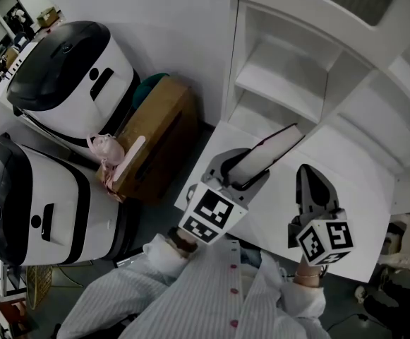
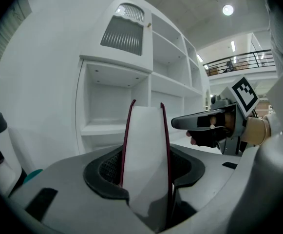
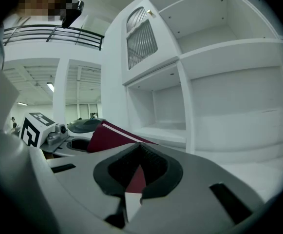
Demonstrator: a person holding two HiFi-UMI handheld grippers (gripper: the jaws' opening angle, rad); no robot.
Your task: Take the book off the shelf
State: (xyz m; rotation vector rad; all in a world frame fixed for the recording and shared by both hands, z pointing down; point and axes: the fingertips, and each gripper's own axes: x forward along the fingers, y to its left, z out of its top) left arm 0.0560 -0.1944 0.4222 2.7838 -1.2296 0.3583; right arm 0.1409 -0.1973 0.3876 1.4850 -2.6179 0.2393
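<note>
From my head camera I look steeply down, from above, on the left gripper (image 1: 250,169), the right gripper (image 1: 308,177) and the white shelf (image 1: 279,76). Each gripper view looks along its own jaws toward this shelf, from low and near. Both show the book (image 2: 146,165), the left one very close.

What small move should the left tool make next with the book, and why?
Probably pull the left tool back toward the person: it clamps the book, whose far end lies near the shelf opening, while the right tool stands apart.
</note>
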